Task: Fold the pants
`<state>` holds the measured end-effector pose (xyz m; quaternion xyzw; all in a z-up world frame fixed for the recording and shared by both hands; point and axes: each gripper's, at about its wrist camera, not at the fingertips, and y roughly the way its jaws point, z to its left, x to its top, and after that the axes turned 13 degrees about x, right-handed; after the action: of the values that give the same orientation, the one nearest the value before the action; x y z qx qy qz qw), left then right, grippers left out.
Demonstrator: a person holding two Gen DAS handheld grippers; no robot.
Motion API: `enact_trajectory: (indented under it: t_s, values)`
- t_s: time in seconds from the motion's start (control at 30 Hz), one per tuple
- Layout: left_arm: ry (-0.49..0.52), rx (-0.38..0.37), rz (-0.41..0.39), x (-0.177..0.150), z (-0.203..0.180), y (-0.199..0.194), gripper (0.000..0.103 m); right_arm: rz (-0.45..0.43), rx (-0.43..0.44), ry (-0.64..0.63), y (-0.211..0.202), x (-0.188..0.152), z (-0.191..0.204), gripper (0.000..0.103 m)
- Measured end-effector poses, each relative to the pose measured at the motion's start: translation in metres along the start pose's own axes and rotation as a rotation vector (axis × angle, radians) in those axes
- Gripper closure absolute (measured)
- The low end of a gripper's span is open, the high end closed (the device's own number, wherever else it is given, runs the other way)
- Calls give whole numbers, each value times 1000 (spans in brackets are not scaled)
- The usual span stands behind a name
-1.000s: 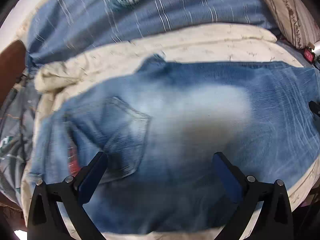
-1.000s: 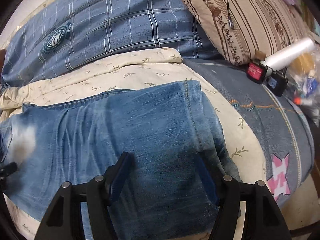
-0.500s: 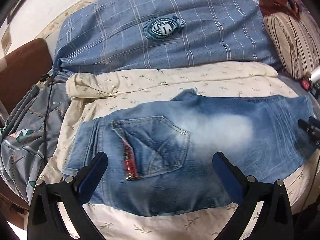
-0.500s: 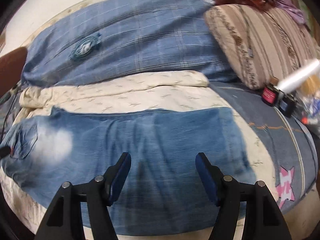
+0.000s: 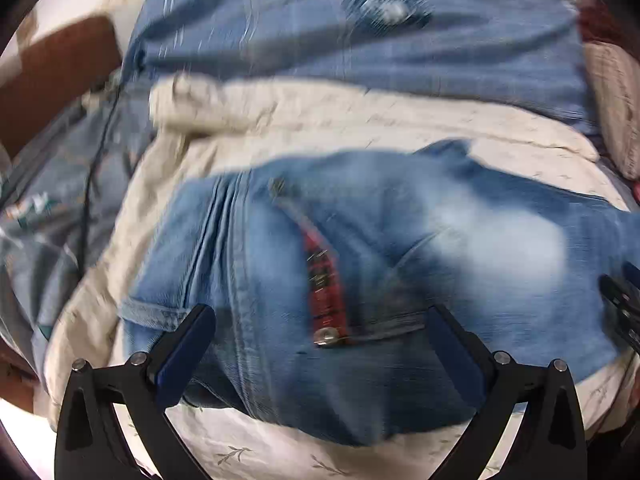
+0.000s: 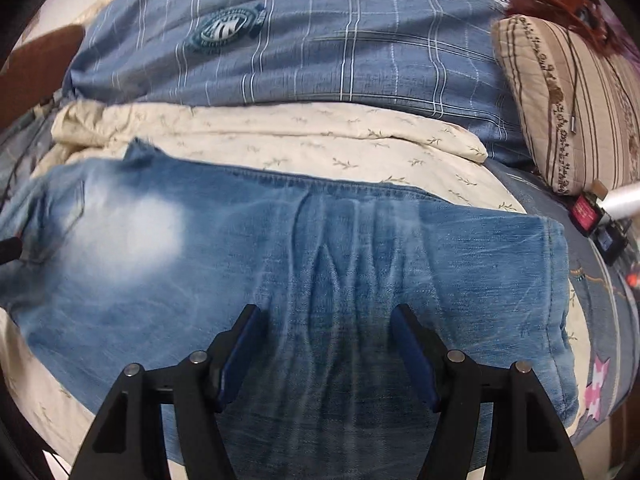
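**Desk:** Left wrist view first: how do the pants lie?

**Photographer:** The jeans point(image 5: 400, 264) stretch left to right across a cream sheet point(image 5: 328, 120) on the bed, long axis crosswise to the camera, waistband point(image 5: 224, 248) toward the left. A back pocket with a red plaid trim point(image 5: 324, 280) and a metal rivet faces up. The frame is motion-blurred; nothing on the trim can be read.

**Desk:** And the tongs?

**Photographer:** The left tongs point(image 5: 320, 352) are spread wide, pinching nothing, hovering over the near edge of the seat area. The pocket sits between the two pads. The other tool's dark tip shows at the right edge.

**Desk:** Right wrist view?

**Photographer:** Sharper. The jeans point(image 6: 280, 260) run crosswise here too, waist off to the left, a folded end point(image 6: 556, 280) at right. A faded white patch marks the left part. The right tongs point(image 6: 324, 344) are parted, with rumpled denim between the pads; whether they touch the cloth I cannot tell.

**Desk:** Any writing?

**Photographer:** A round teal emblem point(image 6: 224, 32) on the blue plaid quilt point(image 6: 360, 52) behind; its lettering is illegible. A striped pillow point(image 6: 580, 108) lies far right.
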<state>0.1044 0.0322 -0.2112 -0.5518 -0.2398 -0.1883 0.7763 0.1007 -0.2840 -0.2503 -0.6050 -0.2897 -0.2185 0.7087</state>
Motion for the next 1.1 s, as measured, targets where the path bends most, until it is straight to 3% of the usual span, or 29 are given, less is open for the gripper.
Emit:
enact_trajectory:
  t_s: [0.07,0.13,0.3,0.4,0.63,0.77,1.1]
  values:
    - [-37,-38,51,0,6,16,0,2,6,-1,-1,-2,-2,32]
    - [-56,-49,55,3,6,21,0,6,-9,-3,-3,-4,-5,32]
    - [-12,-51,80,13,-8,44,0,18,-63,76,-12,-13,-22,28]
    - [-2,-47,99,17,-11,47,0,29,-48,159,-16,-22,-34,26]
    - [53,-88,164,25,-10,55,0,50,-59,207,-17,-28,-35,24]
    - [61,-75,162,25,-12,56,0,59,-60,234,-16,-27,-36,24]
    - [125,-49,269,45,-24,72,0,98,-88,280,-14,-28,-33,23]
